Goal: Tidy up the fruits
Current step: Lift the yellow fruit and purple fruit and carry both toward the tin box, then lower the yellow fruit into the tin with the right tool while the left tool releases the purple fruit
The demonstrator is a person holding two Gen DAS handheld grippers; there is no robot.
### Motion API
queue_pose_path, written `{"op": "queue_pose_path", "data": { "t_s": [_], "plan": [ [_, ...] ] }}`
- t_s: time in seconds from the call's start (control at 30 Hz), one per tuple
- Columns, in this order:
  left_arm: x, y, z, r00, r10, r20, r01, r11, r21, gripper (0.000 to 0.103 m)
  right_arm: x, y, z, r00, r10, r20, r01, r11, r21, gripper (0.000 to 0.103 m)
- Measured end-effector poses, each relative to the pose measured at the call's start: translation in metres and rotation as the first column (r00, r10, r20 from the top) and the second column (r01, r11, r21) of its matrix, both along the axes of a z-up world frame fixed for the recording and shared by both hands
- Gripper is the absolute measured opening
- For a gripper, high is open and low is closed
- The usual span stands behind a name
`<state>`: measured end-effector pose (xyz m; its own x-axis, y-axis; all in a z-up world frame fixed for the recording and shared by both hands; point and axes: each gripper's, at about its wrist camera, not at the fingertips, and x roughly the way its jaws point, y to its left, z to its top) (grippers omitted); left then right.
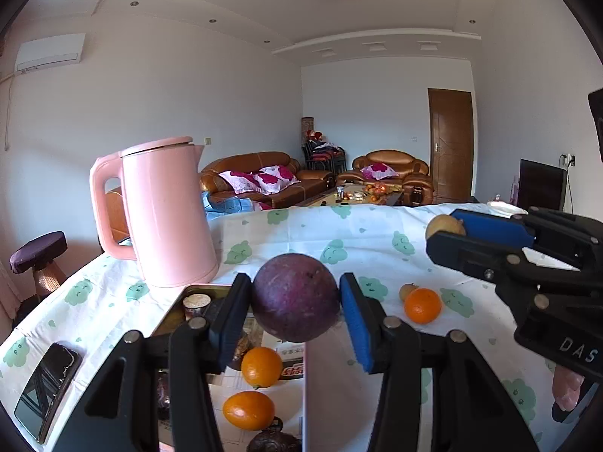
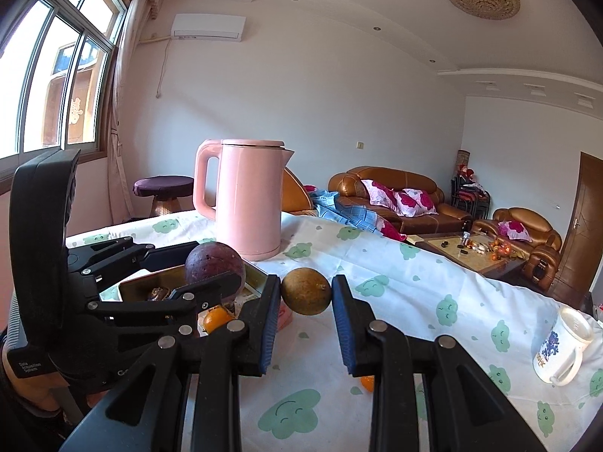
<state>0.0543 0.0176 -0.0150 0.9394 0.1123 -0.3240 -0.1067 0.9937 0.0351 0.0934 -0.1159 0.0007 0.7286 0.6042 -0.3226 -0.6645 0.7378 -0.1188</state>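
My left gripper (image 1: 296, 301) is shut on a purple passion fruit (image 1: 295, 297) and holds it above a rectangular tray (image 1: 177, 305); it also shows in the right wrist view (image 2: 214, 263). Two oranges (image 1: 261, 366) (image 1: 248, 410) and a dark fruit (image 1: 273, 441) lie in the tray. My right gripper (image 2: 306, 293) is shut on a brownish-yellow round fruit (image 2: 306, 291), held above the tablecloth; it shows at the right of the left wrist view (image 1: 444, 226). An orange (image 1: 422, 305) and a small yellow fruit (image 1: 407, 290) lie on the cloth.
A pink kettle (image 1: 166, 211) stands behind the tray. A phone (image 1: 45, 391) lies at the table's left edge. A white mug (image 2: 563, 346) stands at the right. The table has a white cloth with green clouds (image 2: 395, 282). Another orange (image 2: 367, 382) peeks from under my right finger.
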Motion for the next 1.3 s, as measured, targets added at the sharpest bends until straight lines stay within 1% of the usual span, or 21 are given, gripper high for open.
{"op": "queue_pose_path", "data": {
  "t_s": [0.6,1.03,1.3],
  "plan": [
    [-0.004,0.045,-0.009,0.995,0.088,-0.047,-0.089,0.996,-0.007,0.05,0.006,0.052,-0.002,0.996,0.087,-0.018,-0.088,0.995,-0.036,0.03],
    [-0.003,0.077,-0.017,0.986,0.141,-0.089,-0.143,0.989,-0.023,0.05,0.007,0.091,-0.016,0.989,0.14,-0.049,-0.144,0.987,-0.068,0.03],
    [0.004,0.091,-0.025,0.981,0.147,-0.128,-0.152,0.988,-0.029,0.05,0.01,0.108,-0.024,0.984,0.161,-0.082,-0.167,0.982,-0.084,0.03]
  ]
}}
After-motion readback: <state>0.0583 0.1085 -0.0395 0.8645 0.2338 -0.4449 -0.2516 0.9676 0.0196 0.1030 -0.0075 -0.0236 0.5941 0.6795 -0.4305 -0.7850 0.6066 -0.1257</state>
